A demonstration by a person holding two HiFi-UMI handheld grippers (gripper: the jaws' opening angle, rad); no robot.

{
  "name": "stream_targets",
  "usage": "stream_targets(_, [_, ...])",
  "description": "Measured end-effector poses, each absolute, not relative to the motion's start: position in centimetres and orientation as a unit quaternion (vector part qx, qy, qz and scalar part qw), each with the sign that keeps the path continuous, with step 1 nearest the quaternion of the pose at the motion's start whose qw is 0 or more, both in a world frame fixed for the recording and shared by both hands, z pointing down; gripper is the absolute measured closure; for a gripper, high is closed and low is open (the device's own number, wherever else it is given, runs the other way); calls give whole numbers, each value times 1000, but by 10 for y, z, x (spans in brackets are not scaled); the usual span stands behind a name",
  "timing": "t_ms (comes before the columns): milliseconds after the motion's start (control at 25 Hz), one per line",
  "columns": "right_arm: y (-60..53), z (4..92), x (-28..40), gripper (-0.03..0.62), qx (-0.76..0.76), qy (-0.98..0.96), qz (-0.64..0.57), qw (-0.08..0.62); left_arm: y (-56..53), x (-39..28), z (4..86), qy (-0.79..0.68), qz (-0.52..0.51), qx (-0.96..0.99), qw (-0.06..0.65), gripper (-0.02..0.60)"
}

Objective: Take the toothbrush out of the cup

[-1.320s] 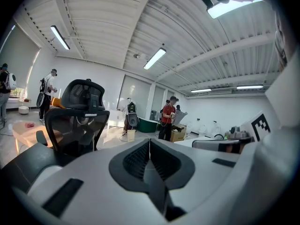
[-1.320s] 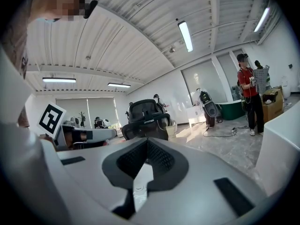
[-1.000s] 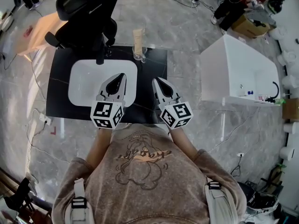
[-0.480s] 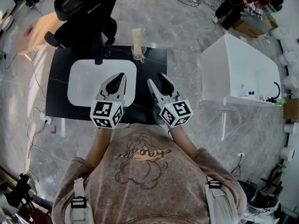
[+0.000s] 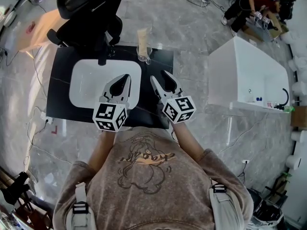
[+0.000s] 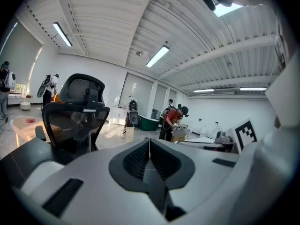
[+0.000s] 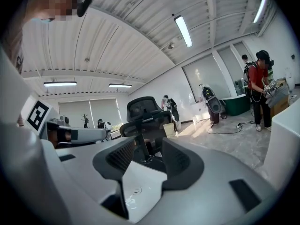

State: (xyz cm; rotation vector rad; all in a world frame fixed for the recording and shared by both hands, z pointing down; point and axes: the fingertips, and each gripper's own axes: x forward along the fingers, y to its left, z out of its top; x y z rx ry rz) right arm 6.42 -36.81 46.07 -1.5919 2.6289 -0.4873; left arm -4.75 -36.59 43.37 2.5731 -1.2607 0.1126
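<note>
Left tongs (image 5: 124, 76) closed, right tongs (image 5: 160, 75) just opening, empty, above black counter (image 5: 60, 87), white sink (image 5: 88, 83)

Bright, even light falls from ceiling strip lamps (image 6: 157, 56), and the glossy grey floor (image 5: 192, 32) around the black countertop (image 5: 60, 90) shows pale glare, warmest beyond the countertop's far left corner. Every view bends strongly toward its edges. The gripper views have black corners and a soft, unfocused foreground.

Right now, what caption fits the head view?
Left gripper shut; right gripper, empty jaws just opened, short of the cup on the black table.
</note>
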Motion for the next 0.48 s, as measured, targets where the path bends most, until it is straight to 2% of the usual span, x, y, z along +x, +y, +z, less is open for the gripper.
stream_targets(480, [-483, 494, 52, 381, -506, 848, -156, -24, -375, -54, 443, -449, 46, 880, 148, 563])
